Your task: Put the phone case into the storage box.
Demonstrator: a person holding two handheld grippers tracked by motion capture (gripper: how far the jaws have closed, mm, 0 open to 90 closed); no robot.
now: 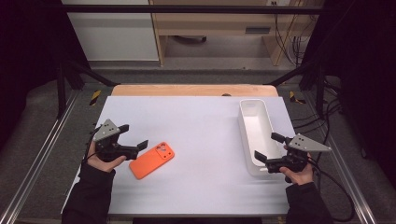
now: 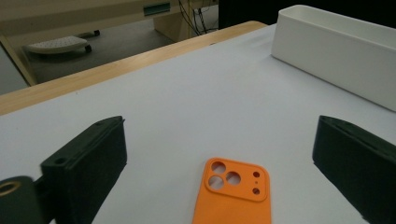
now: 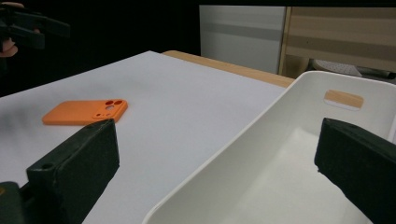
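An orange phone case lies flat on the white table top, camera cut-outs up. My left gripper hovers just left of it with its jaws spread wide and nothing between them. In the left gripper view the case lies on the table below and between the two black jaws, apart from both. My right gripper is open at the near end of a long white bin. In the right gripper view its jaws straddle the bin's near wall, and the case lies far off to the left.
The bin stands lengthwise along the table's right side and looks bare inside. A wooden strip borders the far edge of the table. Metal frame rails run along both sides, and cables lie at the right.
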